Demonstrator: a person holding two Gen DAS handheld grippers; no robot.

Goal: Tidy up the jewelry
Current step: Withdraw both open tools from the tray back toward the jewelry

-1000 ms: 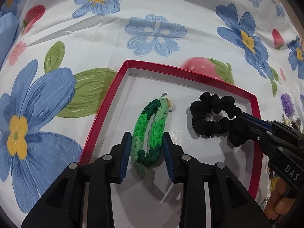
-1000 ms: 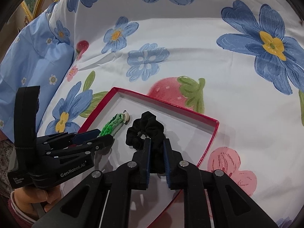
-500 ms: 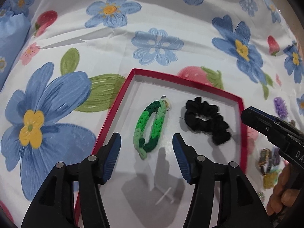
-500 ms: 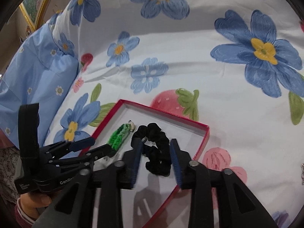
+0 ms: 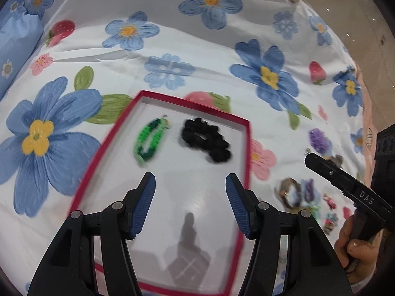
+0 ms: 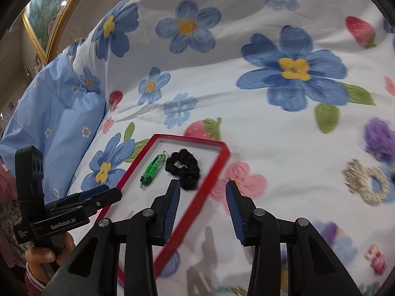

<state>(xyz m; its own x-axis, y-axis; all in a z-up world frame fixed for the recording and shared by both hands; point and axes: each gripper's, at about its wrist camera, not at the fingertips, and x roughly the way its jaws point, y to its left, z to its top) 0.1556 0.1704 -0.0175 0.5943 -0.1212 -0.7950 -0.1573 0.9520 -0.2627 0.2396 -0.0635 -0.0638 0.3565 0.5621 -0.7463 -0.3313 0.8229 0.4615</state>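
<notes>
Box: shallow red-rimmed cardboard box (image 5: 247, 148) with a white floor, lying on the flower-printed bedsheet (image 5: 172, 49).
Green bracelet: braided green cord bracelet (image 5: 150, 141) inside the box, left of the scrunchie, apart from it.
Scrunchie: black fabric scrunchie (image 5: 206, 140) inside the box, far end.
Left gripper (image 5: 190, 204): fingers partly spread, having just been opening, nothing between them, above the box floor.
Right gripper (image 6: 202, 208): fingers partly spread, just opened, empty, over the box's right rim.
Loose pieces: purple fuzzy hair tie (image 6: 379, 135) and beaded silver ring-shaped piece (image 6: 365, 185) on the sheet, right of the box.
</notes>
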